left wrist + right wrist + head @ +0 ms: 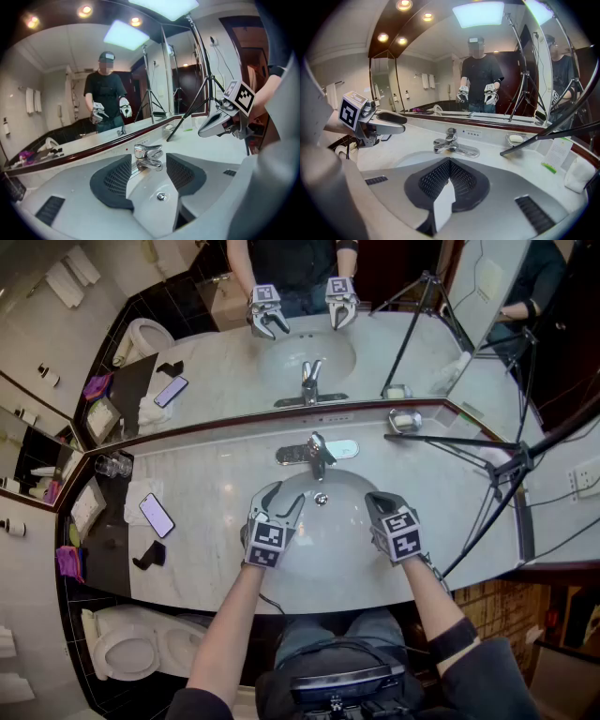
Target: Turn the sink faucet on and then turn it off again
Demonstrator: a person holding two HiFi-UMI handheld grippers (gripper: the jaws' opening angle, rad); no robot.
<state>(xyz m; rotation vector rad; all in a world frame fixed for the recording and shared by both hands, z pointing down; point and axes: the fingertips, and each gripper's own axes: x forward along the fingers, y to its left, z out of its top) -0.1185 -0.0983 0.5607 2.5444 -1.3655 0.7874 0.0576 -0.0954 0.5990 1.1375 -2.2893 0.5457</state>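
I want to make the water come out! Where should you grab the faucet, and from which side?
Probably the flat lever on top of the faucet, from the front, over the sink. It sticks out toward you above the spout, and the mirror sits close behind. The open left tool faces it.

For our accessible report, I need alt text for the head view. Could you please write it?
The left tongs, open, and the right tongs, shut and empty, hover over a white sink basin, pointing toward the chrome faucet. A phone lies on the marble counter to the left.
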